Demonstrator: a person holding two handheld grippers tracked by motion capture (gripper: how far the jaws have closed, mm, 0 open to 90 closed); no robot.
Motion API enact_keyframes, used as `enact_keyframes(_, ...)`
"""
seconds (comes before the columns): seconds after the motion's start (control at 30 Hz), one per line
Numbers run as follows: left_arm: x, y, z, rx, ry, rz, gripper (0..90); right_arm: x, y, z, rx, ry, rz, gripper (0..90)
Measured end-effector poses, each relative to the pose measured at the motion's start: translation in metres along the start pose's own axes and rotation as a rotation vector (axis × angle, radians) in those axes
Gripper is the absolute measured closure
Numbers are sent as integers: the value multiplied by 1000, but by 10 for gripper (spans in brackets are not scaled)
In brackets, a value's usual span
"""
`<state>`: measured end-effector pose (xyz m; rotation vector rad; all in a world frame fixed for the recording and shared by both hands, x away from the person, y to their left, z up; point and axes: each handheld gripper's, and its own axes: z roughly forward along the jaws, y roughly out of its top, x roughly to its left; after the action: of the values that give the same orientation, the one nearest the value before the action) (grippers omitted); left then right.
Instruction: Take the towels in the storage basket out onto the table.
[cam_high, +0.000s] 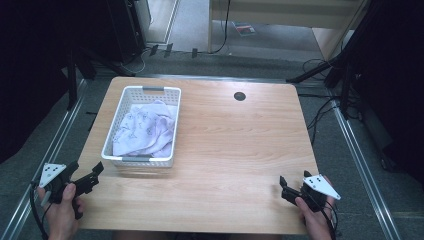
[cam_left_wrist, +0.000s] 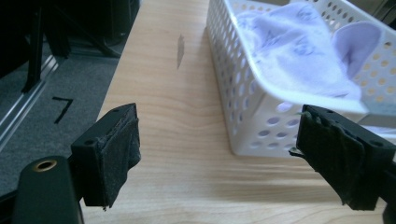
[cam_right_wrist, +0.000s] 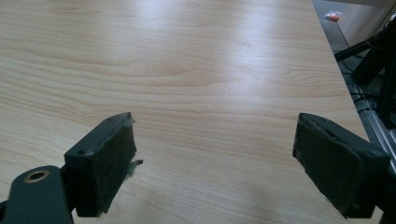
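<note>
Resting near the table's left edge, the white basket held a crumpled pale cloth. Just beside its near corner the left gripper stood spread and empty; the right gripper, also spread, hovered over bare wood well apart.

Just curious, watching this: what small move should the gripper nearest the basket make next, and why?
Probably the left gripper should reach over the white perforated plastic basket toward the pale lilac crumpled cloth: its jaws stand open and empty, just outside the near corner.
</note>
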<state>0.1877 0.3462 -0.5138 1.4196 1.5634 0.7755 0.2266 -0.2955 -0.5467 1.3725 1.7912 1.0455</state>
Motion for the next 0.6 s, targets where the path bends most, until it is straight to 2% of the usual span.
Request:
enact_keyframes(0.03,-5,5,-3,-3,-11,8,148,0,0,0,-2,-1,0,134)
enact_keyframes(0.07,-5,5,-3,-3,-11,8,147,0,0,0,-1,-3,3,134)
enact_keyframes(0.1,-11,12,-5,-5,-14,25,147,0,0,0,1,-3,4,134)
enact_keyframes(0.2,-15,19,-6,-4,-25,35,147,0,0,0,0,-4,5,134)
enact_keyframes(0.33,-25,39,-3,19,-32,51,147,0,0,0,0,-4,10,134)
enact_keyframes(0.4,-27,44,-2,22,-32,55,147,-1,0,0,-1,-4,8,134)
enact_keyframes(0.43,-33,53,0,34,-37,71,147,-1,0,-1,-1,-3,8,134)
enact_keyframes(0.47,-33,53,0,34,-37,71,147,0,0,-1,0,-2,7,134)
enact_keyframes(0.6,-49,75,9,76,-40,109,147,-1,0,-1,0,-1,6,134)
